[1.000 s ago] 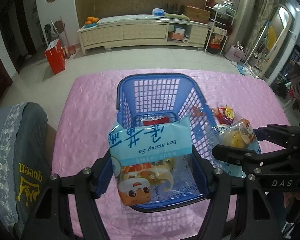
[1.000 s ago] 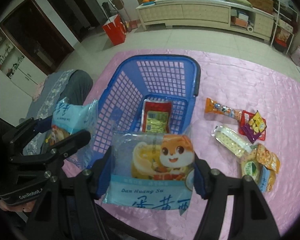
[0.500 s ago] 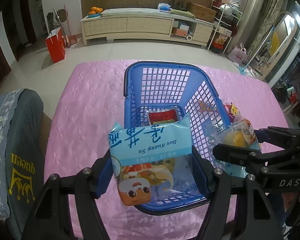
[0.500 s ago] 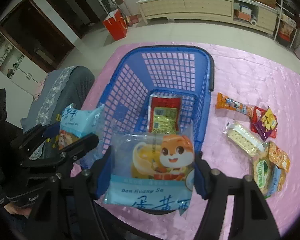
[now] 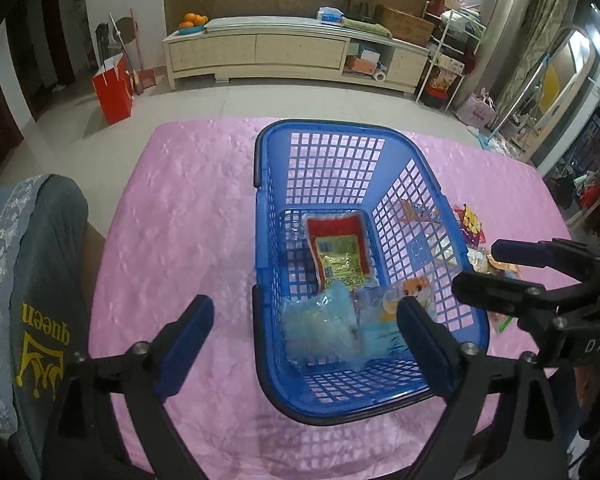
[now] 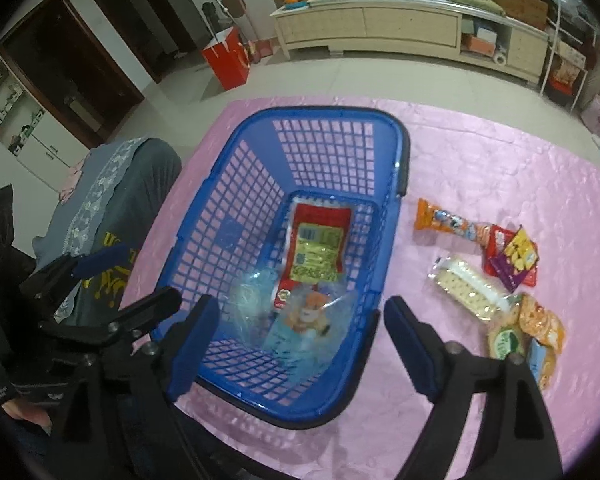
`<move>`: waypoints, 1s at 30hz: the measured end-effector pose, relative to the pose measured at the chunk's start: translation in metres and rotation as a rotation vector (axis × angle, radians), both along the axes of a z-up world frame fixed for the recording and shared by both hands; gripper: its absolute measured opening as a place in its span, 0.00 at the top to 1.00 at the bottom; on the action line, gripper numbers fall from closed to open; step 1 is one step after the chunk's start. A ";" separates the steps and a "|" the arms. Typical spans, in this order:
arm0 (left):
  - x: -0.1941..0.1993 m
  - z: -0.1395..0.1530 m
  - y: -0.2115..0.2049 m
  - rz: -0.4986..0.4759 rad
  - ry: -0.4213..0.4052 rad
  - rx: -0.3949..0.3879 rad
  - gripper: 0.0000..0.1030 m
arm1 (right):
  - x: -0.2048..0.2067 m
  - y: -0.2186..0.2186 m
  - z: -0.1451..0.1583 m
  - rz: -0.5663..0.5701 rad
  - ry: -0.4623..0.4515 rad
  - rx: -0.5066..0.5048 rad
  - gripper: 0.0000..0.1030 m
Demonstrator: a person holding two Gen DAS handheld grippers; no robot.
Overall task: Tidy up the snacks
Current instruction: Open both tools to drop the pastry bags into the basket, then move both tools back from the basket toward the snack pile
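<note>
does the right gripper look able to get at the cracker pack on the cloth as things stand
Probably yes. The right gripper is open and empty, and the cracker pack lies uncovered on the cloth just right of the basket, with nothing between them.

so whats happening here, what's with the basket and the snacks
A person with two handheld grippers is sorting snacks into a blue basket. The left gripper and right gripper both hang open above it. Two light-blue cake packs and a red packet lie inside; several loose snacks wait on the pink tablecloth.
</note>
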State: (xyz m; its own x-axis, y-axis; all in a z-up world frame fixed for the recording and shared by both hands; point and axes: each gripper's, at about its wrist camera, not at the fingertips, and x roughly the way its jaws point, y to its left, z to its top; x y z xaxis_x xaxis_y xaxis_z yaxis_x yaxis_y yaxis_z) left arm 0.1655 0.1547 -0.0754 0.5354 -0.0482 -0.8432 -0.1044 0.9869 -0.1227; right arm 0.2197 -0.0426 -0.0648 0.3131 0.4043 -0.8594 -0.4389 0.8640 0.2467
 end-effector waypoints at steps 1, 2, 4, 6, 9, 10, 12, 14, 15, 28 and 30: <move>-0.002 0.001 0.001 0.005 -0.003 -0.002 0.09 | -0.001 -0.001 0.002 -0.006 -0.005 -0.001 0.15; -0.003 0.002 0.001 0.009 -0.005 0.000 0.09 | -0.002 -0.003 0.003 -0.012 -0.011 -0.002 0.15; -0.005 0.005 0.001 0.011 -0.008 0.007 0.09 | -0.004 -0.006 0.005 -0.019 -0.020 -0.004 0.15; -0.008 0.008 -0.003 0.002 -0.013 0.013 0.09 | -0.006 -0.010 0.008 -0.025 -0.028 -0.008 0.15; -0.013 0.013 -0.011 -0.009 -0.031 0.034 0.09 | -0.010 -0.018 0.013 -0.032 -0.035 -0.006 0.15; -0.015 0.016 -0.015 -0.018 -0.039 0.041 0.09 | -0.011 -0.020 0.015 -0.036 -0.038 -0.006 0.15; -0.018 0.022 -0.022 -0.030 -0.049 0.056 0.09 | -0.014 -0.024 0.019 -0.039 -0.044 -0.003 0.15; -0.022 0.027 -0.028 -0.036 -0.063 0.069 0.09 | -0.017 -0.028 0.024 -0.041 -0.056 -0.002 0.15; -0.023 0.031 -0.031 -0.037 -0.075 0.078 0.09 | -0.019 -0.030 0.026 -0.041 -0.064 0.001 0.15; -0.033 0.066 -0.081 -0.052 -0.169 0.077 0.00 | -0.055 -0.089 0.072 -0.098 -0.261 0.017 0.02; -0.034 0.069 -0.092 -0.068 -0.176 0.078 0.00 | -0.058 -0.101 0.077 -0.111 -0.279 0.016 0.01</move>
